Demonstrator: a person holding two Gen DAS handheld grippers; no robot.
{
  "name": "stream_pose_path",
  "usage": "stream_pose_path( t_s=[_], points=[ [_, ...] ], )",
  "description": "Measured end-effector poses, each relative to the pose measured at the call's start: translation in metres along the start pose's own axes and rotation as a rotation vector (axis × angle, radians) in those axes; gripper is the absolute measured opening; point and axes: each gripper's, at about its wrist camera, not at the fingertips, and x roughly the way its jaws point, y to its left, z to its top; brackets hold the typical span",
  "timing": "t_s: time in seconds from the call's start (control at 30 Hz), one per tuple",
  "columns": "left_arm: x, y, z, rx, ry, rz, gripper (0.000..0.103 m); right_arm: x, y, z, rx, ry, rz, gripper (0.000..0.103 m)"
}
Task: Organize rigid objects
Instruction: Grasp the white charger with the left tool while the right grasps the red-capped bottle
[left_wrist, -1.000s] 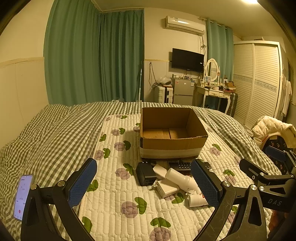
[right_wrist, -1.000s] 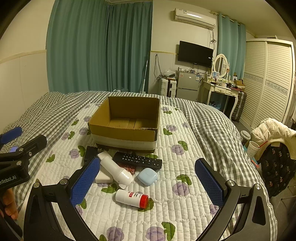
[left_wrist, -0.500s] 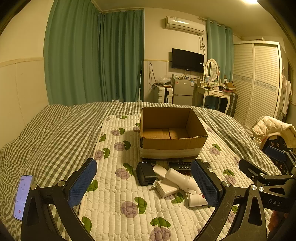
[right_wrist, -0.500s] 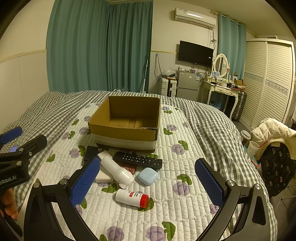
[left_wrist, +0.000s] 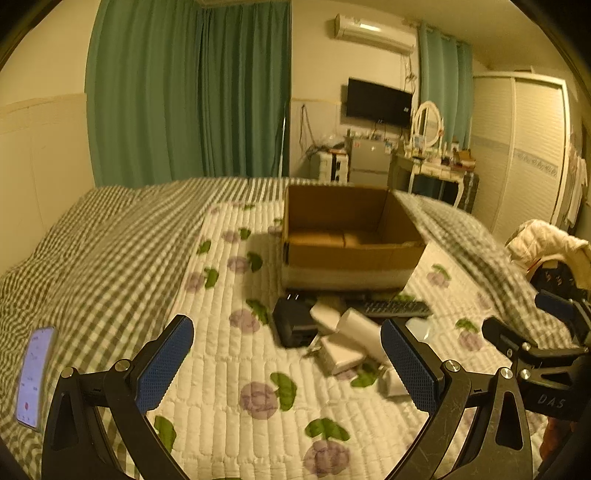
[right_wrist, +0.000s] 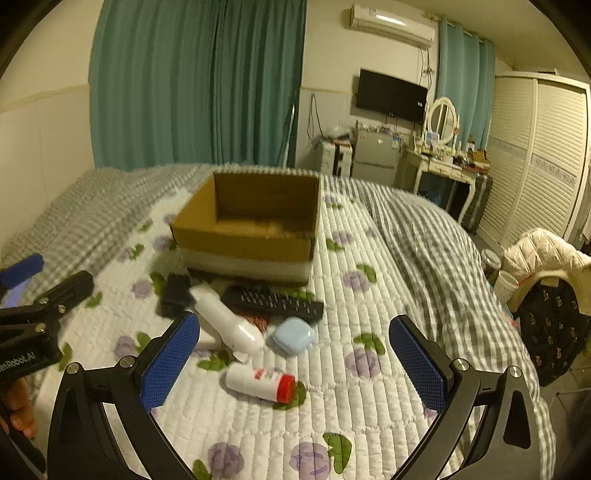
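Note:
An open, empty cardboard box (left_wrist: 351, 236) (right_wrist: 251, 225) stands on the floral quilt. In front of it lie a black adapter (left_wrist: 293, 325) (right_wrist: 175, 293), a black remote (right_wrist: 273, 301) (left_wrist: 393, 306), a large white bottle (right_wrist: 225, 321) (left_wrist: 362, 330), a white charger (left_wrist: 341, 354), a pale blue case (right_wrist: 294, 335) and a small white bottle with a red cap (right_wrist: 260, 382). My left gripper (left_wrist: 288, 365) hovers open above the quilt, left of the pile. My right gripper (right_wrist: 295, 363) is open, with the red-capped bottle between and beyond its fingers. Neither holds anything.
A lit phone (left_wrist: 33, 373) lies on the checked blanket at the left. A chair with a white jacket (right_wrist: 546, 258) stands by the bed's right side. A dresser (right_wrist: 443, 166), a small fridge and a wardrobe line the far wall.
Both grippers have moved forward and down toward the pile, so the box and objects look larger. Both views are blurred by motion. Nothing on the quilt has shifted.

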Motion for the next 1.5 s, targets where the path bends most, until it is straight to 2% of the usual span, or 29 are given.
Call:
stream_pose_path(
  t_s=[0.17,0.33,0.43,0.57,0.67,0.7,0.77,0.9,1.0,1.2,1.43,1.5],
  points=[
    [0.032,0.01,-0.018,0.013,0.088,0.04,0.103,0.05,0.012,-0.025,-0.054,0.163,-0.015,0.103],
    [0.059,0.017,-0.035,0.01,0.169,0.06,0.103,0.099,0.02,-0.048,-0.01,0.317,0.023,0.103],
    [0.071,0.017,-0.038,0.003,0.2,0.048,0.103,0.12,0.024,-0.054,0.033,0.36,0.067,0.103],
    [0.09,0.013,-0.038,0.005,0.229,0.026,0.103,0.138,0.028,-0.056,0.04,0.397,0.071,0.102],
    [0.101,0.009,-0.038,0.009,0.245,0.021,0.103,0.149,0.029,-0.057,0.034,0.432,0.046,0.085],
    [0.106,0.007,-0.038,0.013,0.252,0.021,0.103,0.15,0.026,-0.055,0.036,0.437,0.043,0.081],
    [0.113,0.004,-0.039,0.018,0.264,0.021,0.103,0.149,0.022,-0.05,0.037,0.424,0.043,0.081],
    [0.126,-0.008,-0.039,0.023,0.278,0.004,0.103,0.133,-0.001,-0.022,0.057,0.316,-0.054,0.081],
    [0.136,-0.026,-0.043,0.046,0.303,-0.029,0.103,0.129,-0.019,-0.008,0.13,0.276,-0.038,0.081],
    [0.16,-0.055,-0.05,0.104,0.354,-0.034,0.103,0.136,-0.028,-0.008,0.188,0.289,-0.005,0.08],
    [0.186,-0.068,-0.049,0.12,0.391,-0.019,0.103,0.14,-0.031,-0.01,0.217,0.287,0.016,0.08],
    [0.188,-0.068,-0.051,0.124,0.393,-0.024,0.099,0.142,-0.031,-0.012,0.216,0.297,0.015,0.08]
  ],
)
